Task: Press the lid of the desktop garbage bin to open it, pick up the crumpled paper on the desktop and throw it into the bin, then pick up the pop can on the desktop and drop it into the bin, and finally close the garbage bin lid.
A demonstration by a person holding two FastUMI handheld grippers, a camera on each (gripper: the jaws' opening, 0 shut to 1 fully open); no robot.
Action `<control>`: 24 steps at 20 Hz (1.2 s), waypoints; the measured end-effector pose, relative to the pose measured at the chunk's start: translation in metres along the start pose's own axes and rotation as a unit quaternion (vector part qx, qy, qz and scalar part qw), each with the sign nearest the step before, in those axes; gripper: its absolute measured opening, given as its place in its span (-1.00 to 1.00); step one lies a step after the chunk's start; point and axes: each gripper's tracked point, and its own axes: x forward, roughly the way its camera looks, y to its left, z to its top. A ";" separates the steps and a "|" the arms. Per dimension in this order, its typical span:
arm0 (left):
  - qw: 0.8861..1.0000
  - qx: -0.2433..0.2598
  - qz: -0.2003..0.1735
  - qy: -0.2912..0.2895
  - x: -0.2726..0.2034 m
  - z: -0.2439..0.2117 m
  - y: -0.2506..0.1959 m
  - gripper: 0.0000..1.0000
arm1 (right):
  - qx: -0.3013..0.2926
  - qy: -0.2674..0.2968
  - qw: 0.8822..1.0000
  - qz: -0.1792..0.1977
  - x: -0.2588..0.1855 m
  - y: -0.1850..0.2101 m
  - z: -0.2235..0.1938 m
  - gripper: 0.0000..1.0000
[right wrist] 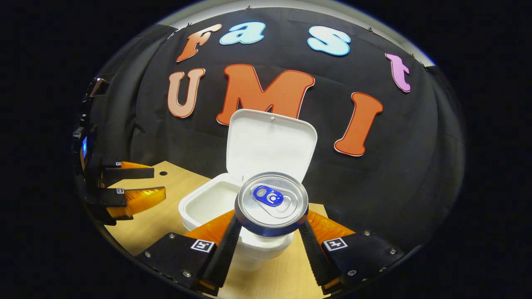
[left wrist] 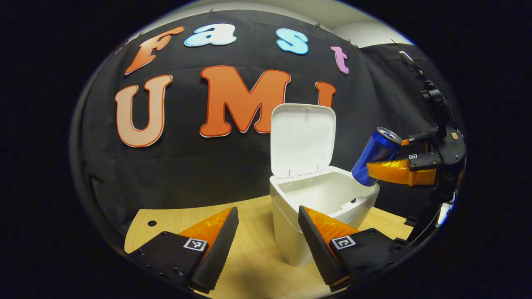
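On the wooden table (left wrist: 257, 253) the bin (left wrist: 322, 199) stands open; right gripper (right wrist: 268, 236) clamps the can (right wrist: 272, 203) above it; left gripper (left wrist: 268, 245) gapes, empty.

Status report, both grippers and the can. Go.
Right gripper shut on pop can, tilted over the bin's rim. Left gripper open, empty. Lid up, nothing blocking.

A light wood-grain table (left wrist: 257, 257) is carrying a white desktop garbage bin (left wrist: 291, 232), which is standing directly on its surface with the hinged lid (left wrist: 301, 139) pointing upright. A small round hole (left wrist: 152, 223) is showing near the table's far left corner.
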 end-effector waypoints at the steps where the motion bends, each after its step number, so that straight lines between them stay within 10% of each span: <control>1: 1.000 -0.004 0.011 0.002 -0.003 -0.001 0.004 0.85 | 0.000 0.003 1.000 0.007 0.004 0.001 -0.002 0.60; 13: 0.990 -0.025 0.137 0.034 -0.051 -0.029 0.039 0.85 | -0.011 0.030 0.997 0.069 0.021 0.005 -0.031 0.63; 24: 0.992 -0.007 0.125 0.028 -0.044 -0.026 0.085 0.85 | -0.005 0.000 1.000 0.008 0.038 -0.004 0.017 0.70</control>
